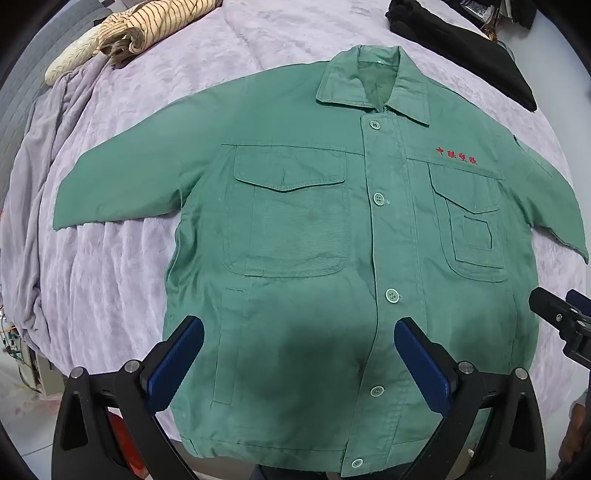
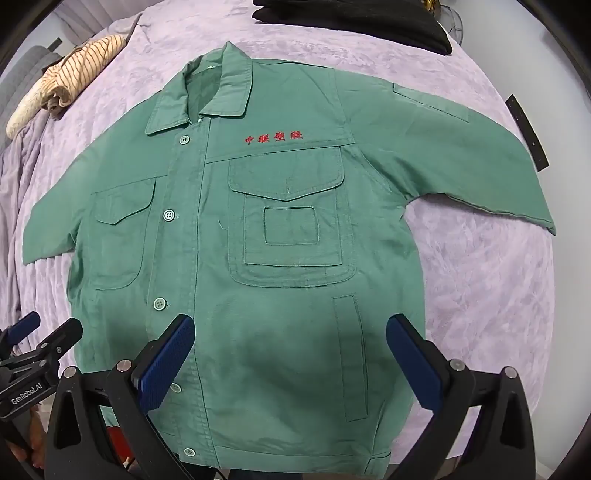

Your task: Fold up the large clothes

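Lilac plush blanket (image 1: 155, 122) covers the whole work surface, its pile soft and rumpled, bunched into deep folds along the left edge in the left wrist view. Spread flat on it, front up and buttoned, lies the large green cotton work jacket (image 1: 317, 229) with red embroidered characters on the chest, collar pointing away from the person, hem nearest, both sleeves splayed out to the sides. At the far edge sit a pile of folded black clothes (image 2: 354, 22) and, further left, a rolled cream garment with dark stripes (image 1: 155, 29), both well apart from the jacket. Above the hem hover the left gripper (image 1: 299, 369) and the right gripper (image 2: 290, 369), each pointing down with its blue-padded jaws spread as wide as they go and nothing between them; no pad touches cloth. No fold has been made yet, so the job looks to be at its very start. From here the risks are mostly about the cloth itself: the fabric looks thick and lined, so a pinch that takes only the top layer would lift the front away from the back and skew the fold. A grab low on the soft blanket could catch the plush along with the hem and drag it. Uneven lifting by the two grippers would twist the button placket (image 2: 184, 258) off centre, and a sleeve (image 2: 480, 177) left trailing would bulk out one side.
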Available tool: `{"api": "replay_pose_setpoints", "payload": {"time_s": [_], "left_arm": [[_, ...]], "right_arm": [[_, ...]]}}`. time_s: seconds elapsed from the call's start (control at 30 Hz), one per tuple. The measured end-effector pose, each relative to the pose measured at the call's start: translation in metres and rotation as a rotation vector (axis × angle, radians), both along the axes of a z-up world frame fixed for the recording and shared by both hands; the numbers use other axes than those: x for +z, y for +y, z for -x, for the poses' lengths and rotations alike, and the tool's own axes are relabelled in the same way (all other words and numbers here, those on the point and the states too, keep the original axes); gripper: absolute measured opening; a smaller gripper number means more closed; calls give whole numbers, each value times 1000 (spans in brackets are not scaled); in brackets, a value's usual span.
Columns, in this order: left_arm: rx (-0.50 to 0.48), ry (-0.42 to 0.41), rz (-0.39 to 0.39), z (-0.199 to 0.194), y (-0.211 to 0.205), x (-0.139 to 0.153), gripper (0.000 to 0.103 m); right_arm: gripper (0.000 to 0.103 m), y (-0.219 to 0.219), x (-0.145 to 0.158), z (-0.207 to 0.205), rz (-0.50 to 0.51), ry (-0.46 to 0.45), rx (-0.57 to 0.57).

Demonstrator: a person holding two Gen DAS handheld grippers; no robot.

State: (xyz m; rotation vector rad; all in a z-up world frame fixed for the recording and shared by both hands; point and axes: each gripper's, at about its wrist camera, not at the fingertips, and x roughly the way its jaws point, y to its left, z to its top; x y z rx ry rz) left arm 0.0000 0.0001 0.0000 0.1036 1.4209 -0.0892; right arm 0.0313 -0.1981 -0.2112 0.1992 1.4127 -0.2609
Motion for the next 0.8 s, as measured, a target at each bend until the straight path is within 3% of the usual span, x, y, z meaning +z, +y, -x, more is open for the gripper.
{"api": "replay_pose_setpoints", "payload": {"time_s": [0.8], "left_arm": [[0, -3, 2, 0, 0, 0, 103]], "right_arm": [[103, 0, 0, 0, 6, 0, 3]]}}
